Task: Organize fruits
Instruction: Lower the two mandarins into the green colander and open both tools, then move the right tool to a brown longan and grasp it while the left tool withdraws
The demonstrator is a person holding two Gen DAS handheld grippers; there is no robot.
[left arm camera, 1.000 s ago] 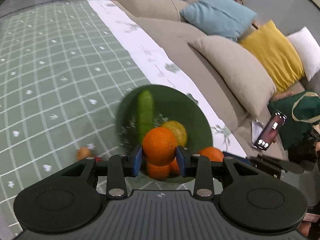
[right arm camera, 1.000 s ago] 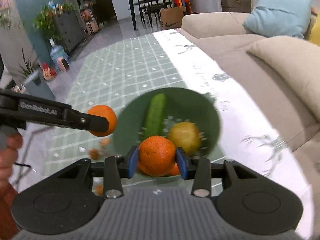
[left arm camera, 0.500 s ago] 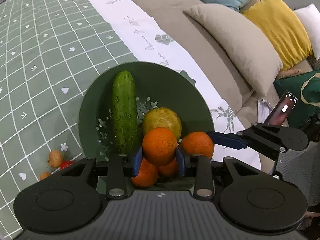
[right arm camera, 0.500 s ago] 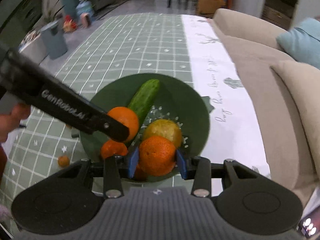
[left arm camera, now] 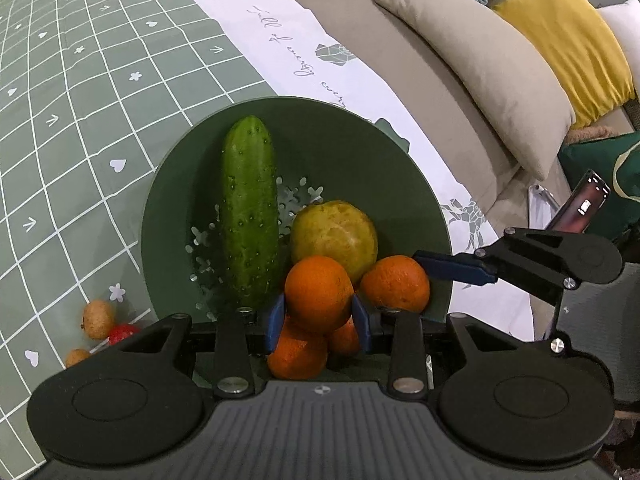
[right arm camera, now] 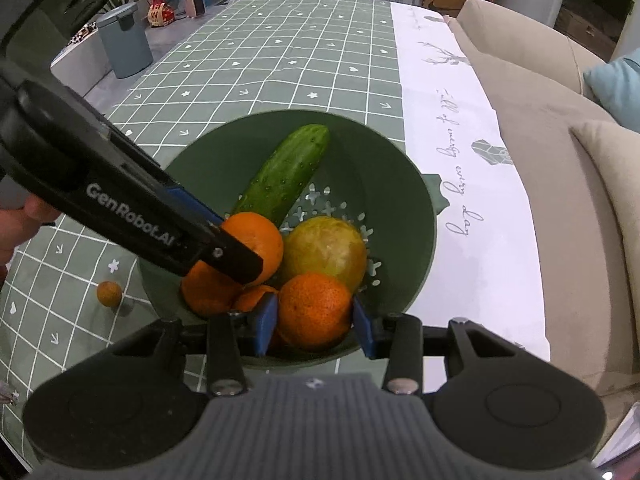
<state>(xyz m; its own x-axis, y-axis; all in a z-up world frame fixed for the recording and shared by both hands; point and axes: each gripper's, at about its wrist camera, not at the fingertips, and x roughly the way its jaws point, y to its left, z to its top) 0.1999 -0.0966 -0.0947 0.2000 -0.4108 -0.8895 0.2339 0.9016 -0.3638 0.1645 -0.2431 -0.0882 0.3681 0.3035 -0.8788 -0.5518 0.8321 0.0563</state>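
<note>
Green checked tablecloth (left arm camera: 80, 80) carries everything; its white printed border runs along the sofa-side edge, and the green colander bowl (left arm camera: 360, 152) sits over the line where check meets border.

Bowl contents, large to small: cucumber (left arm camera: 250, 208) lying along the side away from the sofa, yellow-green citrus (left arm camera: 334, 236) at centre, two loose oranges (left arm camera: 298, 350) heaped at the near rim.

My left gripper (left arm camera: 318, 320) is clamped on an orange (left arm camera: 318, 294), pads pressing both flanks, hanging over the near heap. My right gripper (right arm camera: 314, 322) is likewise clamped on its own orange (right arm camera: 314, 310), just inside the near rim, beside the citrus.

Judgement: step in hand is setting both oranges into the bowl. The two held oranges are close together, so I would release one at a time. Lower each until it rests in a gap rather than on top of the heap, then part the pads slowly. Risk: an orange dropped from height rolls over the rim.

Small brown fruits (left arm camera: 98, 319) and a red one (left arm camera: 122, 332) lie on the cloth beside the bowl, not yet collected.
</note>
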